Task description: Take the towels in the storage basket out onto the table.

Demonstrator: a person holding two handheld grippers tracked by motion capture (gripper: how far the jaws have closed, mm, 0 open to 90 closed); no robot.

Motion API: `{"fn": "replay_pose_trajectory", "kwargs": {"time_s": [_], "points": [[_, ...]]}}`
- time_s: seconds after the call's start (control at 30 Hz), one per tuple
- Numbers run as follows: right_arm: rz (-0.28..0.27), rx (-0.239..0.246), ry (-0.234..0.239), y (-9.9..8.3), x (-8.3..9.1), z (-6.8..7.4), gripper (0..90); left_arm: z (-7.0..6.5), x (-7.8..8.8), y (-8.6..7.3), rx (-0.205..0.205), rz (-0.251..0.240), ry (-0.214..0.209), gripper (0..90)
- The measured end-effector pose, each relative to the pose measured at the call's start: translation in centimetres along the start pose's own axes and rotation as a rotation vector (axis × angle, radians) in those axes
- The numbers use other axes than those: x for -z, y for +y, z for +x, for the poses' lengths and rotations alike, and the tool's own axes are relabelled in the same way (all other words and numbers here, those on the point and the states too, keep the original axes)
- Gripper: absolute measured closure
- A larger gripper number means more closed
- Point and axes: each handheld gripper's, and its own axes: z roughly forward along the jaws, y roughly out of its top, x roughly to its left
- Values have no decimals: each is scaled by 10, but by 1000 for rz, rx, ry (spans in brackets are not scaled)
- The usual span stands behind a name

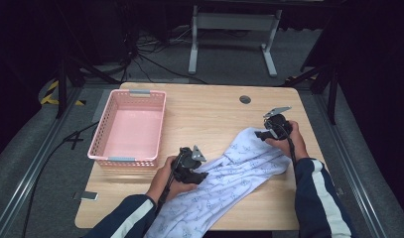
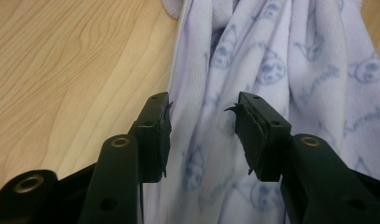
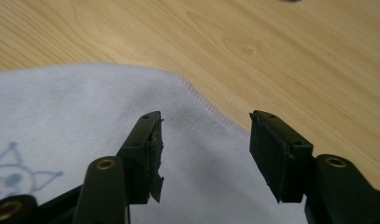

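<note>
A pale lilac cloth with small blue prints [image 1: 229,178] lies bunched across the wooden table from front left to middle right. My left gripper [image 1: 198,173] hovers over its left part, open, with folds of the cloth [image 2: 271,70] between and beyond the jaws. My left gripper [image 2: 201,135] grips nothing. My right gripper [image 1: 261,134] sits at the cloth's far right corner, open. In the right gripper view the stitched corner of the cloth [image 3: 85,102] lies under my right gripper [image 3: 206,149], jaws apart around it.
A pink plastic basket [image 1: 101,144] stands at the table's left side, with nothing in it. A round grey cable port [image 1: 245,99] sits near the far edge. Bare wood [image 1: 204,114] stretches between the basket and the cloth. Cables and a metal frame lie on the floor beyond.
</note>
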Motion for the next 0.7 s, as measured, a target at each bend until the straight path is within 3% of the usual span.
{"fn": "replay_pose_trajectory", "kwargs": {"time_s": [0.13, 0.3, 0.37, 0.47, 0.5, 0.57, 0.7], "points": [[25, -28, 16, -5, -13, -8, 425, 1, -8, 9, -6, 20, -6, 653], [38, -63, 44, -11, -17, -14, 427, 6, -28, 17, -26, 98, -32, 775], [22, -76, 81, -14, -17, -16, 533, 8, -28, 17, -20, 99, -43, 836], [26, -61, 92, -14, -14, -15, 821, 9, -21, 16, -25, 98, -9, 858], [26, -61, 92, -14, -14, -15, 821, 9, -21, 16, -25, 98, -9, 860], [35, -1, 14, -14, -11, -10, 856, 10, -12, 13, -8, 60, -13, 861], [-37, -46, -84, -19, 5, -17, 866, 10, 5, 4, 14, 10, 12, 862]]}}
